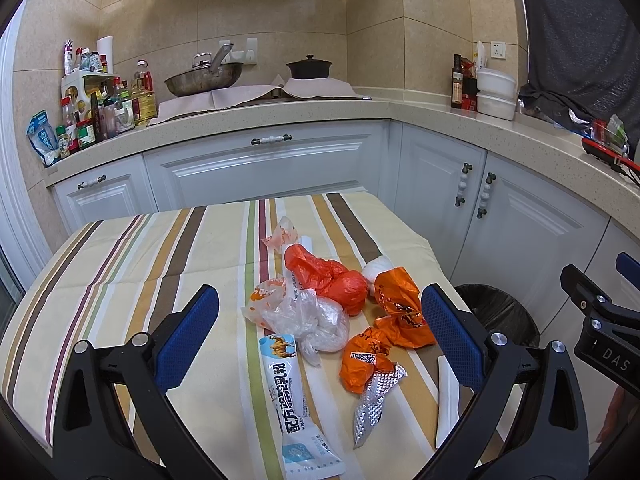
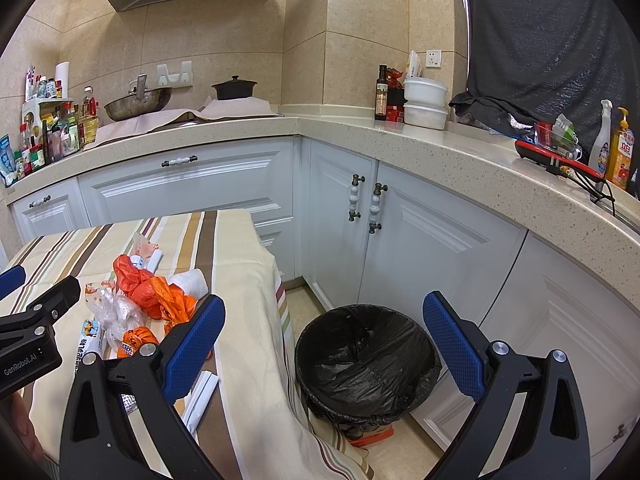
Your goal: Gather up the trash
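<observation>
Blue-padded fingers (image 1: 188,336) of the left gripper (image 1: 320,336) stand wide apart and empty above the striped tablecloth (image 1: 120,272), framing the trash heap, probably to choose a first piece. Nearest lies a long blue-and-white powder sachet (image 1: 296,404), its long axis running away from the camera, camel end toward the clear plastic bag (image 1: 316,320) and orange wrappers (image 1: 400,312). Over the black-lined bin (image 2: 366,356) beside the table, the right gripper (image 2: 324,344) hangs equally wide and empty, seemingly marking the drop spot.
</observation>
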Motion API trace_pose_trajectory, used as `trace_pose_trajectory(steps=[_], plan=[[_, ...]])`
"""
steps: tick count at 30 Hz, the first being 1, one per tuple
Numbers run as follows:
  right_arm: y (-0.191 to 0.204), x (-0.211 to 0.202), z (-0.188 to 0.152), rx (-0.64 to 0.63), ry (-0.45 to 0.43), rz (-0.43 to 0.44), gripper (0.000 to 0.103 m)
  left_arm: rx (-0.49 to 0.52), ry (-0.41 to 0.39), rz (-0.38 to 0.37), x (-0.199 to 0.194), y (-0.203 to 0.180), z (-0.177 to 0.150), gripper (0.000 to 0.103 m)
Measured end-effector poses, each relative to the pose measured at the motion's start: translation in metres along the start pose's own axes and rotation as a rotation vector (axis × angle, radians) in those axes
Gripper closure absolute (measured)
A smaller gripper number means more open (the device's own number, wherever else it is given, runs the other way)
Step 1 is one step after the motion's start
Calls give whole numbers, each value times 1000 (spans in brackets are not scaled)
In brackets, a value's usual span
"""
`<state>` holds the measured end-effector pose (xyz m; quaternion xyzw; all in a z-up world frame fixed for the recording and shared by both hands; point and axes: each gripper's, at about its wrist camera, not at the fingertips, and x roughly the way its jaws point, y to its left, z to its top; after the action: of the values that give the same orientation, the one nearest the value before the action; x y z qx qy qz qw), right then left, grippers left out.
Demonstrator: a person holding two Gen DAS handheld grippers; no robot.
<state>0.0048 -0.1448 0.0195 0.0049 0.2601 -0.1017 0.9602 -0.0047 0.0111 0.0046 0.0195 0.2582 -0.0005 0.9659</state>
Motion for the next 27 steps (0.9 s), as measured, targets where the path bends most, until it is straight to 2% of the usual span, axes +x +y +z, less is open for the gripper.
trace_pose_trajectory(steps=[18, 27], plan=[[0, 5, -5, -2, 10, 8, 7, -1, 10, 0, 2, 2, -5, 4], [20, 14, -25, -18, 41, 75, 7, -4, 43, 9, 8, 11, -20, 4]])
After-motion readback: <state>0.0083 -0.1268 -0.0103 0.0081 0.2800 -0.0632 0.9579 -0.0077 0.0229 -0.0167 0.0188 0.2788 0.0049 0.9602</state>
